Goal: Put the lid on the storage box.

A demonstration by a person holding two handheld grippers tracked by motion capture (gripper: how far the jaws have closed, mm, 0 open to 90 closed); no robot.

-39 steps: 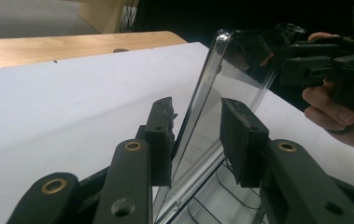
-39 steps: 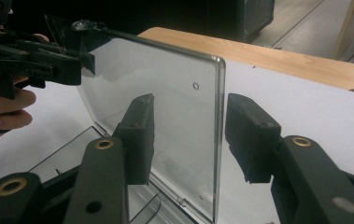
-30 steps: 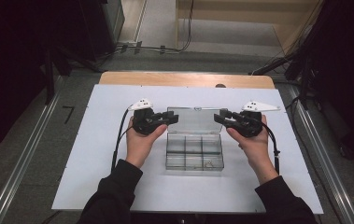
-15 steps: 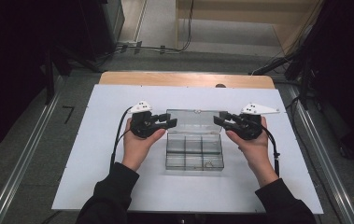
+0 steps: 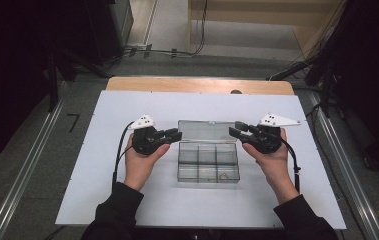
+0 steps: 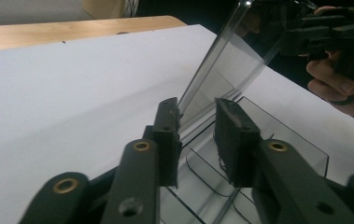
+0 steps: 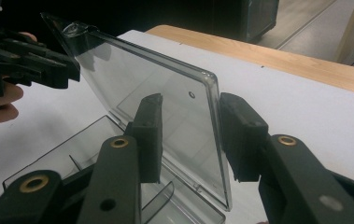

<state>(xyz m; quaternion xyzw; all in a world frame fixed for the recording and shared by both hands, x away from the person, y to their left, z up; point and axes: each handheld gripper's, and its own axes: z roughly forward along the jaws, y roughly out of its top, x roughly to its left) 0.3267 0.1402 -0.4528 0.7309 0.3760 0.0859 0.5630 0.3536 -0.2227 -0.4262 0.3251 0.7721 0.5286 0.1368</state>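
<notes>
We see one clear box (image 5: 208,165) mid-mat, six compartments, its one lid (image 5: 206,131) standing up. Two grippers: left gripper (image 5: 175,135) straddles the lid's edge, jaws just been closing, gap remains; right gripper (image 5: 234,131) spread around the other edge, not pinching. One white mat (image 5: 92,165).

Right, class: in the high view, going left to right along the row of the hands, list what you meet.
Left gripper → clear plastic box with its lid raised → right gripper.
</notes>
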